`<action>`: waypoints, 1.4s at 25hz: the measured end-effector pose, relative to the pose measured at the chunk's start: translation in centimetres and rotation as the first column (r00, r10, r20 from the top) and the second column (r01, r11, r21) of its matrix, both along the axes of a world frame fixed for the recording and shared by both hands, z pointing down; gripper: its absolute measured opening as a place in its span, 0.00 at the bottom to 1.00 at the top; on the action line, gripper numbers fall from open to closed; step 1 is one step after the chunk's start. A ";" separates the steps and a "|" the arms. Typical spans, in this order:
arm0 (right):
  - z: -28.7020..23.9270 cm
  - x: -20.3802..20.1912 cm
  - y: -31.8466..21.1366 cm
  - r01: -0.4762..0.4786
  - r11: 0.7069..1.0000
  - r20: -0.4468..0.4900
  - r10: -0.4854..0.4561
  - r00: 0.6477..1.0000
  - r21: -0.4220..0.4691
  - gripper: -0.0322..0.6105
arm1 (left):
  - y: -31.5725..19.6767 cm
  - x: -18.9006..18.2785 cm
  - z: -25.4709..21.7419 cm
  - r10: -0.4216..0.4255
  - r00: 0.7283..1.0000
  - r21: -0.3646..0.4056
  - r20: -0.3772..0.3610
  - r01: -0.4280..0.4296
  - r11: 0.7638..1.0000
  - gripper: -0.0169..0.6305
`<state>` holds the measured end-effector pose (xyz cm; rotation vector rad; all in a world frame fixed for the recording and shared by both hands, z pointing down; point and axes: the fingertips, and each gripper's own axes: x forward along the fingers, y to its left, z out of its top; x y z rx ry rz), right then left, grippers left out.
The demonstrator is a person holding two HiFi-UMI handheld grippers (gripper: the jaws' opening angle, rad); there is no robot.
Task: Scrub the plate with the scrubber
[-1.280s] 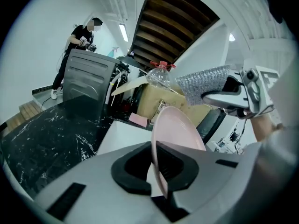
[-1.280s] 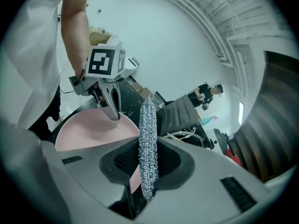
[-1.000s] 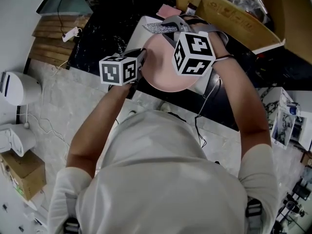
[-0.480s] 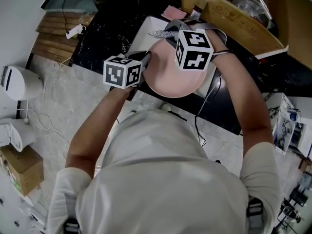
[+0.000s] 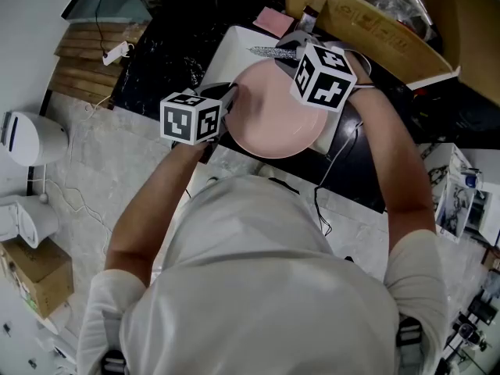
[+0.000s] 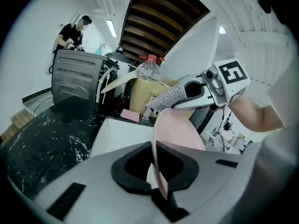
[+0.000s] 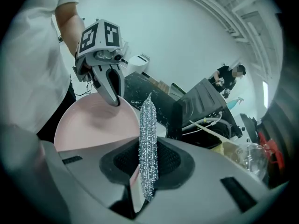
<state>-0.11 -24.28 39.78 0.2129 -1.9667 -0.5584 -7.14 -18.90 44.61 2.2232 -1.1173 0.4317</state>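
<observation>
1. My right claw [image 5: 297, 44], clamped on the scrubber [image 5: 273, 51], has slid toward the plate's [image 5: 273, 127] far rim.
2. My left claw [image 5: 232, 94] is closed on the plate's left edge.
3. I can't tell whether the scrubber touches the plate.

Your round pink plate [image 5: 273, 123] is tilted, with its left rim pinched in your left gripper [image 6: 159, 171]. Your scrubber [image 7: 148, 139], a flattened pad of silver metal mesh, stands edge-on in your right gripper [image 7: 145, 181] at the plate's far rim; whether they touch is unclear.

surface: black marbled counter [image 5: 156, 65] | on it: white tray [image 5: 223, 53], pink pad [image 5: 273, 20]
</observation>
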 end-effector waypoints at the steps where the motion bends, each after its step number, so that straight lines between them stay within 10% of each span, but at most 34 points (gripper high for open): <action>1: 0.0 0.3 -0.1 -0.010 1.000 0.003 0.010 1.000 -0.001 0.17 | 0.0 0.0 0.1 0.000 1.000 -0.001 0.001 0.000 1.000 0.05; 35: 5.2 9.6 1.5 -0.388 0.909 0.151 0.410 0.900 -0.152 0.17 | -0.7 -5.4 0.8 -0.114 0.992 -0.045 -0.046 0.112 0.993 0.05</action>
